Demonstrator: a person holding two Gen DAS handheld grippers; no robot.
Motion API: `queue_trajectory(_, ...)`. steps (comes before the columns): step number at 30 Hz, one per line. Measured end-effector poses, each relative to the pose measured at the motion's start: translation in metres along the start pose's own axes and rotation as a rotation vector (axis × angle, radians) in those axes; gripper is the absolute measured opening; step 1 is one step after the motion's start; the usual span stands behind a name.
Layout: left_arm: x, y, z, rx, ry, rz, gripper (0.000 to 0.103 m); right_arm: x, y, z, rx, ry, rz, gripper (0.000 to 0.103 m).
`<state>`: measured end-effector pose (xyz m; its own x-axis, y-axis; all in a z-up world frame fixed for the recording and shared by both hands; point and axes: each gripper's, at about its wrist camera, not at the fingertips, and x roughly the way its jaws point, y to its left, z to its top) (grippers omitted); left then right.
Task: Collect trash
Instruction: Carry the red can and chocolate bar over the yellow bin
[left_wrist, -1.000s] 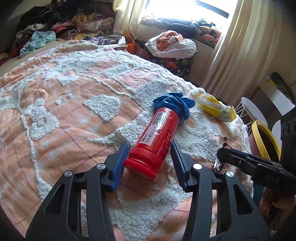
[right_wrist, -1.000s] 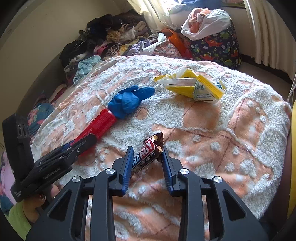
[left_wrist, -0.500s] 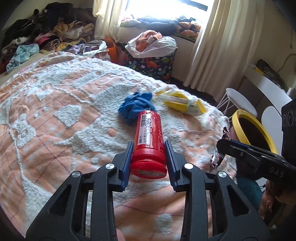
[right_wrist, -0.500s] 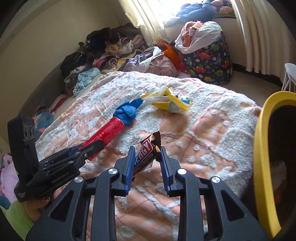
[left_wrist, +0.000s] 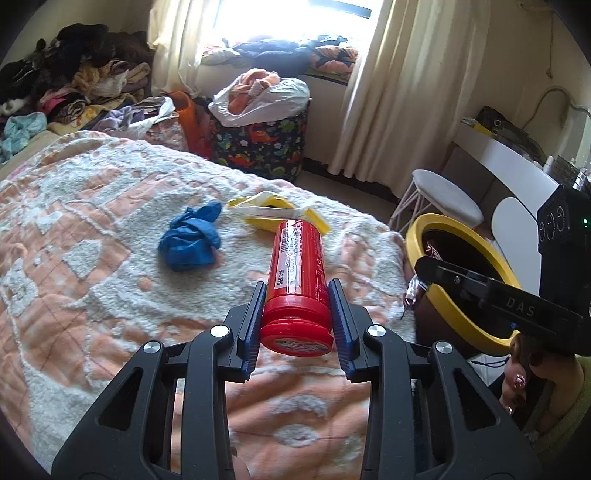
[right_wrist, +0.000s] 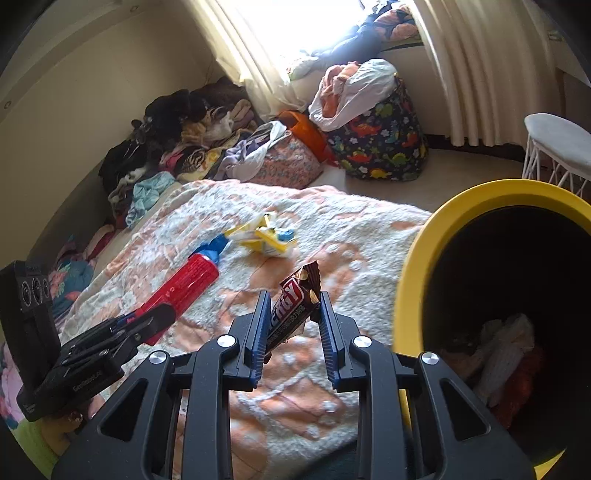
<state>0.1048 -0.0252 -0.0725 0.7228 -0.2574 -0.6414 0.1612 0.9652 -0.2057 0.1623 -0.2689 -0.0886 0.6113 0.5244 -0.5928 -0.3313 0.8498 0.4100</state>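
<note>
A bed blanket (left_wrist: 110, 229), peach with white tufted patches, fills the lower left of both views. Beside its far corner stands a bin (right_wrist: 410, 280) with a yellow rim and dark interior; pale and reddish crumpled items lie at its bottom. A dinosaur-print hamper (left_wrist: 266, 147) sits near the curtained window, stuffed with a white bag of clothes.

The left gripper (left_wrist: 297, 317) is clamped on a red canister (left_wrist: 297, 266) at its capped end; the pads press both sides and the canister is held clear of the blanket, its body pointing away from the camera. The right gripper (right_wrist: 291, 325) is closed on a brown candy-bar wrapper (right_wrist: 295, 299), which stands tilted between the pads, its upper end near the bin's rim in that view.

On the blanket, a yellow-and-white crumpled packet (left_wrist: 277, 214) lies just beside a bunched blue glove (left_wrist: 192, 240); whether they touch cannot be told. Both rest beyond the held canister.
</note>
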Motion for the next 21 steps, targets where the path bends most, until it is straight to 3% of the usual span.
queue_trajectory(21, 0.013, -0.082, 0.001, 0.152, 0.017, -0.129, 0.027, -0.054, -0.086, 0.014, 0.142, -0.139, -0.155, 0.025)
